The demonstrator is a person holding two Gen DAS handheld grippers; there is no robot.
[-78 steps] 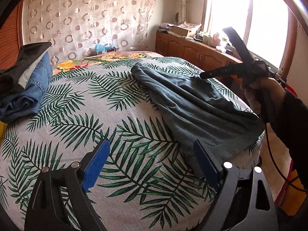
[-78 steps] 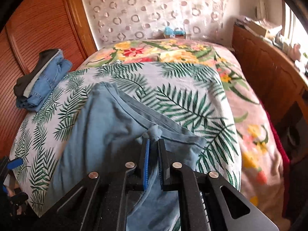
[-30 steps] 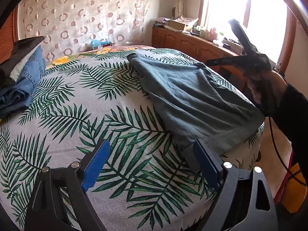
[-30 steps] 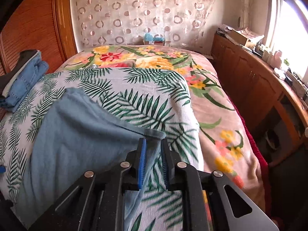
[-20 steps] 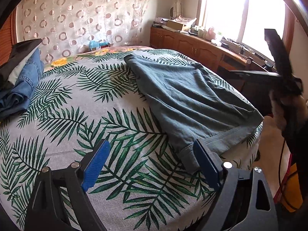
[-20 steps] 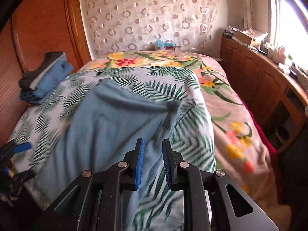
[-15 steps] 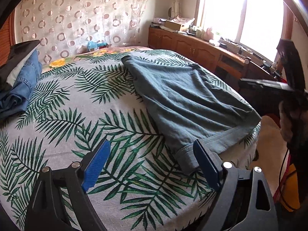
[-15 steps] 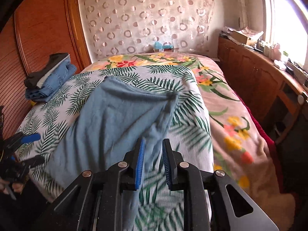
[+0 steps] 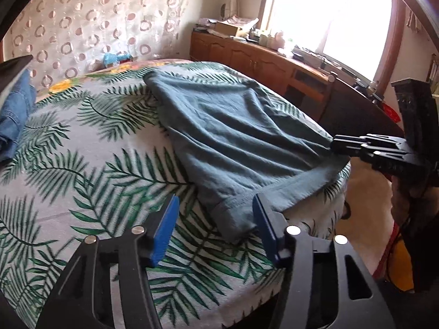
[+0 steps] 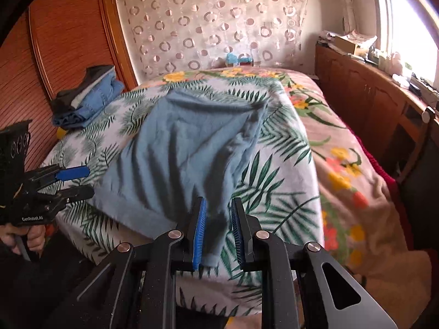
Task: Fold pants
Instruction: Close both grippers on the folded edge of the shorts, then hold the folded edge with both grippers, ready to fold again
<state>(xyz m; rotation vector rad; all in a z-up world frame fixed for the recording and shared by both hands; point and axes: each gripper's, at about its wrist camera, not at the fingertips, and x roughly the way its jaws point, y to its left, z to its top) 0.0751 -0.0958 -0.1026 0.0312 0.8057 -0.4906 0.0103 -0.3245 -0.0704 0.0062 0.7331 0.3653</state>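
Observation:
The blue-grey pants [image 9: 233, 134] lie spread on the palm-leaf bedspread [image 9: 82, 164], one end at the bed's near edge; they also show in the right wrist view [image 10: 181, 159]. My left gripper [image 9: 214, 224] is open, its blue pads on either side of the near left corner of the pants, and it shows from the side in the right wrist view [image 10: 74, 182]. My right gripper [image 10: 216, 224] has its jaws slightly parted around the near right corner of the pants, whose cloth hangs between the pads. In the left wrist view it [image 9: 333, 146] touches that corner.
A stack of folded jeans and dark clothes [image 10: 87, 98] sits at the bed's far left by the wooden wall panel [image 10: 68, 41]. A wooden cabinet [image 10: 370, 96] runs along the right under the window. A floral blanket [image 10: 343, 164] covers the bed's right side.
My right gripper pulled the pants corner back toward the bed's near edge, stretching the cloth flat, and its jaws have parted slightly. My left gripper moved in around the other near corner.

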